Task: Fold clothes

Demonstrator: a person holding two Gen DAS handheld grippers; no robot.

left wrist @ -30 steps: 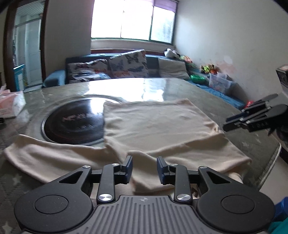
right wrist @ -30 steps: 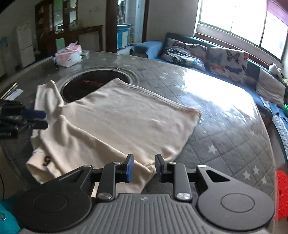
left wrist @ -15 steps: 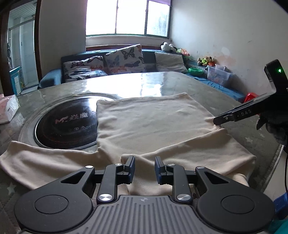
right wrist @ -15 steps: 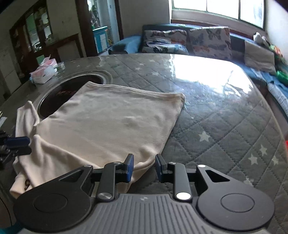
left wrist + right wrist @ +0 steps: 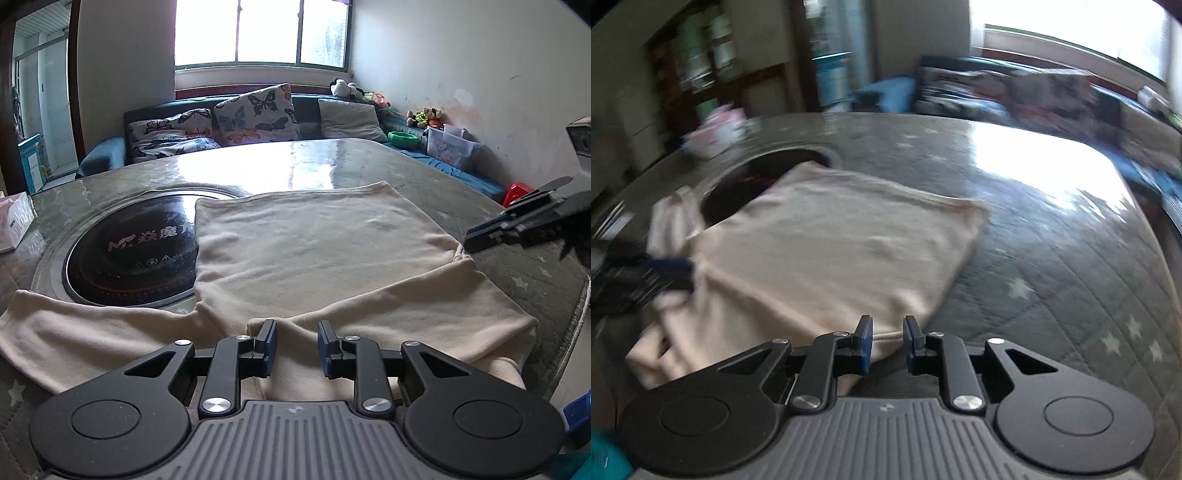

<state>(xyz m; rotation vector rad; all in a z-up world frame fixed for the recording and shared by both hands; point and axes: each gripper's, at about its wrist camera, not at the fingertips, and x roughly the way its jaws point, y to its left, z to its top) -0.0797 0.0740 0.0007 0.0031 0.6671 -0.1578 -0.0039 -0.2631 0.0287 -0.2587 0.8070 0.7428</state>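
Observation:
A cream long-sleeved shirt (image 5: pixel 314 240) lies flat on the round table, its body part-way over the black cooktop (image 5: pixel 129 251). One sleeve (image 5: pixel 74 325) stretches left, and the other is folded across the near hem. My left gripper (image 5: pixel 297 332) hovers over the near middle of the shirt, jaws apart with nothing pinched. My right gripper (image 5: pixel 887 326) is at the shirt's (image 5: pixel 831 240) right near corner. Its jaws are closing, the cloth edge lies between them and the pads stand clear of it. It also shows at the shirt's right edge (image 5: pixel 471 242).
The table carries a grey quilted cover with stars (image 5: pixel 1052 277). A tissue box (image 5: pixel 13 225) sits at the far left. Behind the table are a sofa with butterfly cushions (image 5: pixel 255 114), a clear storage box (image 5: pixel 448 146) and a red stool (image 5: pixel 517 192).
The right gripper has come down and in towards the shirt's right edge, and its view is blurred by the motion. Its jaws have narrowed a little. The left gripper has hardly moved.

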